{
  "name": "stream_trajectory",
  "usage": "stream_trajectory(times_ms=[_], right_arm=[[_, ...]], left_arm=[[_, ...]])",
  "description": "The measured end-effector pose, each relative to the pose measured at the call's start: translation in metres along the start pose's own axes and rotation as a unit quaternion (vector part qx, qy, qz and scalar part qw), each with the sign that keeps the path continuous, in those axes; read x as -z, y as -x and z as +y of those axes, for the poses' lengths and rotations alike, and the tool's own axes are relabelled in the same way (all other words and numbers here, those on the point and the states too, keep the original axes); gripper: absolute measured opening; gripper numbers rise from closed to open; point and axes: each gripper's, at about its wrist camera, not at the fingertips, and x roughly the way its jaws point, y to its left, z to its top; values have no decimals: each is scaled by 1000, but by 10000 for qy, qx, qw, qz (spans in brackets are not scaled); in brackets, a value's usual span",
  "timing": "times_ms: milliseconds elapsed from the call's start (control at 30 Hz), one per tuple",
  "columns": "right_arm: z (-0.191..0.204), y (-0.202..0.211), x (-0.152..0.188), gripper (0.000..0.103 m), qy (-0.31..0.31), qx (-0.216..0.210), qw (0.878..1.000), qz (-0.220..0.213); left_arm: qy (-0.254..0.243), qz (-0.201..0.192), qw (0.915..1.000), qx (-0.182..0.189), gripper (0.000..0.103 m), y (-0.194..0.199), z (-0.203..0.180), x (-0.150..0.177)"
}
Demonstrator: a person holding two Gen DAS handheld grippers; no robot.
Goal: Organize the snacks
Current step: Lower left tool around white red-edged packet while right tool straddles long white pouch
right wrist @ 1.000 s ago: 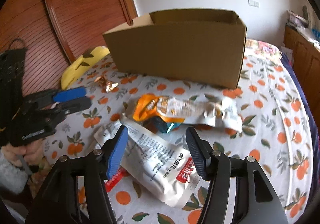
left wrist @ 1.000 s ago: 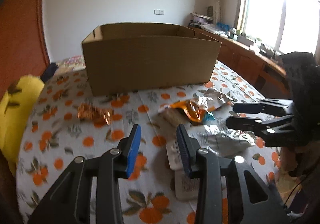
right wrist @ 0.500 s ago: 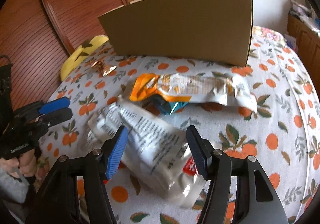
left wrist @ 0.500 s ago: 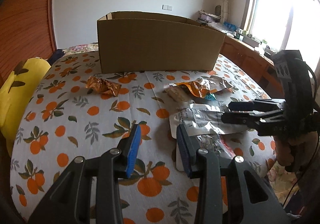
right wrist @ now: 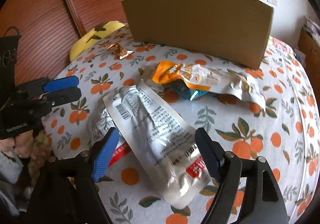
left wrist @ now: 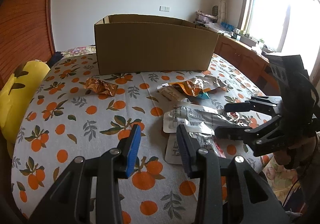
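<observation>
An open cardboard box (left wrist: 154,53) (right wrist: 200,29) stands at the far side of the orange-print cloth (left wrist: 80,124). A white printed snack packet (right wrist: 156,124) (left wrist: 192,118) lies on another silver packet (right wrist: 98,122). My right gripper (right wrist: 158,134) (left wrist: 221,120) hangs just over the white packet; its jaws are opening and straddle the packet without pressing it. Beyond lie an orange-and-silver packet (right wrist: 200,79) (left wrist: 192,85), a teal wrapper (right wrist: 188,91) and a copper foil wrapper (left wrist: 101,86) (right wrist: 119,49). My left gripper (left wrist: 158,130) (right wrist: 79,87) hovers left of the pile, narrowly open and holding nothing.
A yellow cushion (left wrist: 20,87) (right wrist: 96,37) lies at the cloth's left edge, against a red-brown wooden panel (right wrist: 50,13). A wooden cabinet (left wrist: 246,59) with clutter runs under the window on the right. A hand (left wrist: 290,156) holds the right gripper at the near right edge.
The right gripper's jaws have spread wider and it has sunk closer over the white packet. The left gripper has drawn back a little from the box, its gap unchanged.
</observation>
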Motion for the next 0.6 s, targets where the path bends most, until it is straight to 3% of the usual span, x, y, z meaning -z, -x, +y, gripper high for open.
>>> stream_trajectory(times_ms=[200, 600], right_arm=[[9, -14, -13, 80, 226, 53, 9997, 120], [0, -20, -14, 81, -14, -48, 9998, 214]], left_arm=[[47, 0, 10000, 34, 37, 3, 1, 3], [92, 16, 9999, 75, 37, 8, 4, 10]])
